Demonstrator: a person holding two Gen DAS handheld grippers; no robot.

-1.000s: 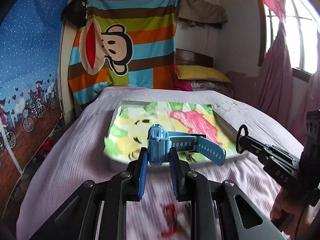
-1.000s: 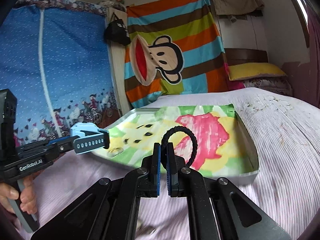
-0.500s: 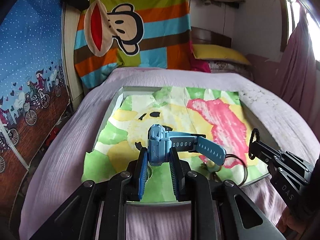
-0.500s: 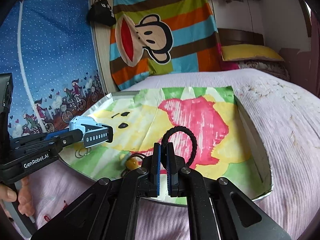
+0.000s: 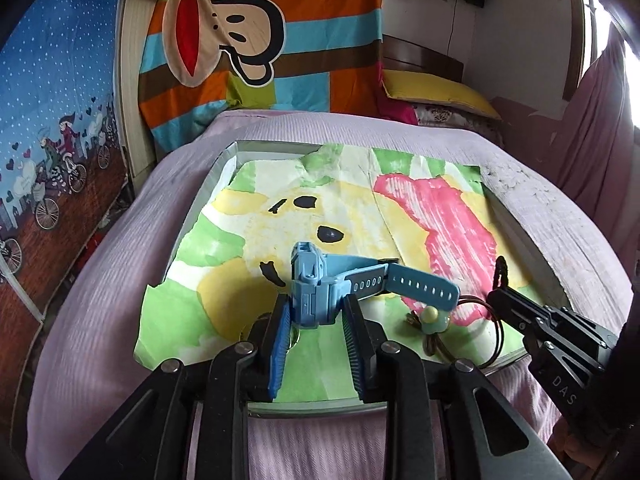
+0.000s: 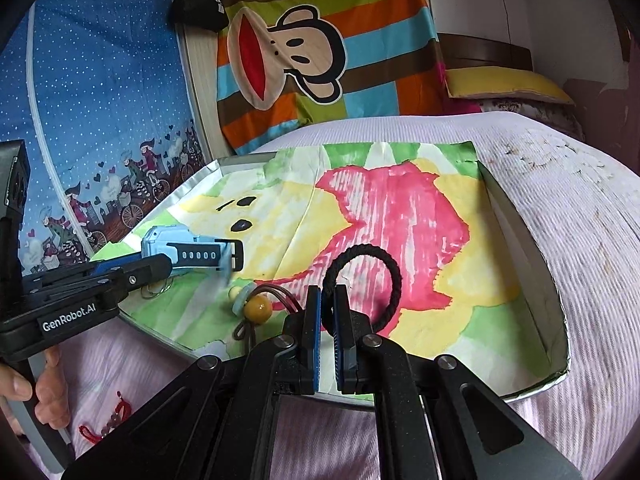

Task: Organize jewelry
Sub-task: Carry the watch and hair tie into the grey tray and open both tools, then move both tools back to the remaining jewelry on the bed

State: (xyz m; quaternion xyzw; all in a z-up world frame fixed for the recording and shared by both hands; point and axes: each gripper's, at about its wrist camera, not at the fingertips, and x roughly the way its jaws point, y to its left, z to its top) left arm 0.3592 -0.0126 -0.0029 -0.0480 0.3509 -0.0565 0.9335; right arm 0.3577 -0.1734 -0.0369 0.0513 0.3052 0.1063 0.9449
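We have carried both grippers forward over the tray. The blue watch and black hair tie now hang above its painted lining, where a beaded cord has come into view.

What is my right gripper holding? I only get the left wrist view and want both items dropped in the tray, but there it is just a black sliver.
Observer: The right gripper is shut on a black hair tie. The tie is a full loop standing up over the pink patch of the tray.
Operator: Anything outside the tray?
Observer: Yes, a red beaded piece lies on the bedspread, near the hand that holds the left gripper.
Operator: What's under my blue watch?
Observer: Thin wire rings lie on the paper, just below the left gripper's tip.
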